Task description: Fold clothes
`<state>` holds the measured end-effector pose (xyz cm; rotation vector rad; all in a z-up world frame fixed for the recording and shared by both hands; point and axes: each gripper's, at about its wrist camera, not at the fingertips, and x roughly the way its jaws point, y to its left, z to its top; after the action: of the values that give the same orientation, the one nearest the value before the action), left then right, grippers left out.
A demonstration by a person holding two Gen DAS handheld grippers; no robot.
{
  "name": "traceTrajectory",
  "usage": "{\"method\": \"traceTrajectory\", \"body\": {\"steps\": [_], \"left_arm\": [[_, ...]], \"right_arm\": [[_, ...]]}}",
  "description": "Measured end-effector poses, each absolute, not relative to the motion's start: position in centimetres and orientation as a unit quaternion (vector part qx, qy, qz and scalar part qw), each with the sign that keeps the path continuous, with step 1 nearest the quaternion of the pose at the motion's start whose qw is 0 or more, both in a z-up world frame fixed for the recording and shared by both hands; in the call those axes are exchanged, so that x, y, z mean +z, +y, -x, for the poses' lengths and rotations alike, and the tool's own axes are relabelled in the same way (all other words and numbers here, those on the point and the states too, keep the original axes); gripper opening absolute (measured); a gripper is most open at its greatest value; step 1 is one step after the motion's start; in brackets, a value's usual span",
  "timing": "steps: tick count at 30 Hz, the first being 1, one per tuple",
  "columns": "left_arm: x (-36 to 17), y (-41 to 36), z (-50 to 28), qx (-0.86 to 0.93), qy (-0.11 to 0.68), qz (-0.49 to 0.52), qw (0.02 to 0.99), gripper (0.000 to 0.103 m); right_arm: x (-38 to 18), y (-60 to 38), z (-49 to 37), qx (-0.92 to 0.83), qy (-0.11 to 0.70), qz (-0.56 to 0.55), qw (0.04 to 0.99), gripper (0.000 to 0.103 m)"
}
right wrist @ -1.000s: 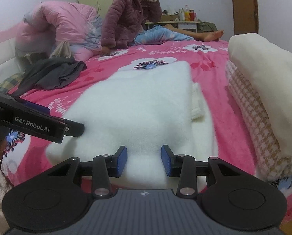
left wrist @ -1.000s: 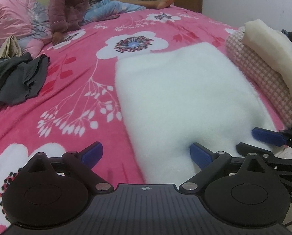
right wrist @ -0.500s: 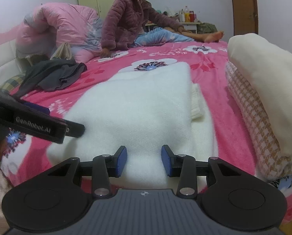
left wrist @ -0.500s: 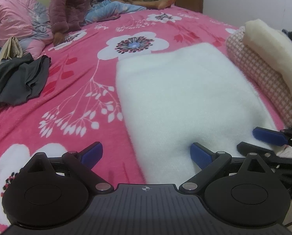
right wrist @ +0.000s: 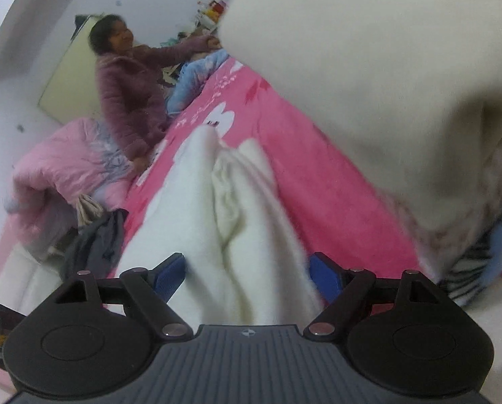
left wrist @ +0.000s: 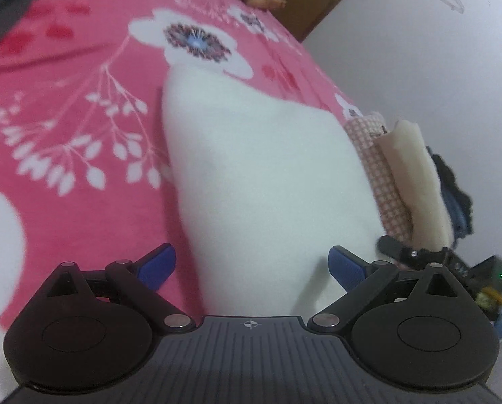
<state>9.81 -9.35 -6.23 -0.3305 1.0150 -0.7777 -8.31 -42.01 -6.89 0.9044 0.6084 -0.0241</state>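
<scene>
Right wrist view: the right tool (right wrist: 247, 274) has just sprung wide, with the fluffy white fleece garment (right wrist: 230, 235) on the pink floral bed (right wrist: 304, 168) loose between its blue pads. The left tool (left wrist: 251, 264) gapes too, gripping nothing. I'd bite deep into the hem, both sides level.

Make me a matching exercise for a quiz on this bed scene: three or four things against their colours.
Things:
1. fluffy garment
2. bedspread
3. crumpled garment
4. gripper pads

Colours:
A. dark grey
B. blue
C. white
D. pink with white flowers

Pairs: 1-C, 2-D, 3-A, 4-B
</scene>
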Motion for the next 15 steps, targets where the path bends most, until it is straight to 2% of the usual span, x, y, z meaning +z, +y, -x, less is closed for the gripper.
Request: {"method": "traceTrajectory", "body": {"steps": [5, 10, 12, 13, 15], "left_arm": [[-7.4, -10.9, -12.6, -0.385, 0.493, 0.163, 0.763, 0.098], [-8.3, -12.4, -14.2, -0.401, 0.496, 0.169, 0.751, 0.102], [-8.4, -12.7, -14.4, -0.408, 0.492, 0.171, 0.75, 0.102], [-8.2, -12.7, -14.2, -0.413, 0.488, 0.17, 0.75, 0.102], [-7.6, -12.6, -13.8, -0.424, 0.479, 0.167, 0.75, 0.101]], "right_arm": [[-8.1, -42.5, 5.6, 0.03, 0.294, -0.452, 0.842, 0.099], [-8.6, -43.1, 4.3, 0.046, 0.27, -0.459, 0.845, 0.099], [-8.7, -42.8, 4.2, 0.048, 0.266, -0.453, 0.85, 0.094], [-8.5, -42.5, 4.2, 0.047, 0.268, -0.444, 0.853, 0.086], [-8.1, -41.7, 4.6, 0.057, 0.267, -0.43, 0.861, 0.079]]}}
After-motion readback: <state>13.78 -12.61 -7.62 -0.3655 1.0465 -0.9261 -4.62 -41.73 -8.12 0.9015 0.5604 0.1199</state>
